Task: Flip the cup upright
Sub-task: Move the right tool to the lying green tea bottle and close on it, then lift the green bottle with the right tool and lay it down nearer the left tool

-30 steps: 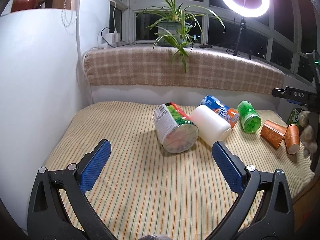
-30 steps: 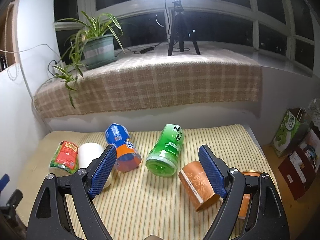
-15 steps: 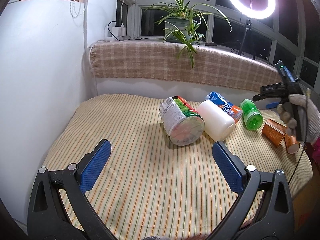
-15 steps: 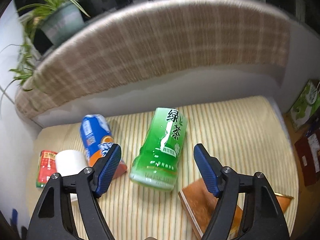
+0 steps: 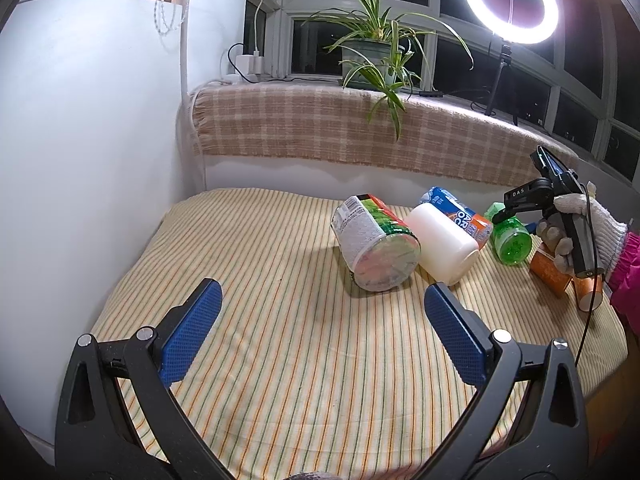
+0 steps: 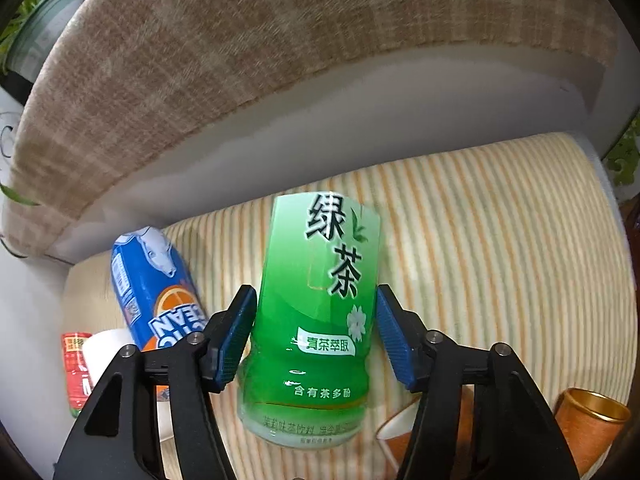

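A green tea cup lies on its side on the striped cloth, its wide end toward me. My right gripper is open, with one blue pad on each side of the cup; the left pad looks to be touching it, the right a little apart. In the left wrist view the green cup lies at the far right under the gloved hand with the right gripper. My left gripper is open and empty above the cloth's near part.
On their sides lie a blue-orange cup, a white cup, a red-green noodle cup and two orange paper cups. A checked blanket covers the sill behind, with a plant and ring light.
My right gripper has tilted down and moved forward until its pads flank the green cup, narrowing a little. My left gripper has drifted only slightly.
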Demonstrator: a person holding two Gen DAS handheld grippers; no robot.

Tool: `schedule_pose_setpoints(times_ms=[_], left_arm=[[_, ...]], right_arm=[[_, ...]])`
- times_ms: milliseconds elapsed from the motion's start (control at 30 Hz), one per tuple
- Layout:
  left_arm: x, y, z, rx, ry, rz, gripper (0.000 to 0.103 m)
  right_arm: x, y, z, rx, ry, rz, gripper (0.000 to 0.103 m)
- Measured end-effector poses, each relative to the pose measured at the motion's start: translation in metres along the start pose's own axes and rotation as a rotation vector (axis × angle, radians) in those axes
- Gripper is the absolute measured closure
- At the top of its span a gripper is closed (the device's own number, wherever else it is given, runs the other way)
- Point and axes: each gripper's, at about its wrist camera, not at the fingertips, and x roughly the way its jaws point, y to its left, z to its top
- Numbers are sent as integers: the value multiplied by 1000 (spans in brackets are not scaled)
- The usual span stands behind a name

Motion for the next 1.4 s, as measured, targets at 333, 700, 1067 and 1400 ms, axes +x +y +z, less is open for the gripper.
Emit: schedule_pose_setpoints(times_ms=[333,700,1067,1400], left_arm=[[-1,-2,-1,8,-5,-4,0],[2,-11,1,17,-6,-29,0],[11,-23,5,7,22,-86,0],[8,-31,3,20,23,-105,0]], right_arm=[[-25,9,-13,-33,-58,57,48],[-108,36,-60,-141,-182,189,48],[-136,57,-149,-195,-117,384,48],[-87,48,-184,-98,12,414,48]])
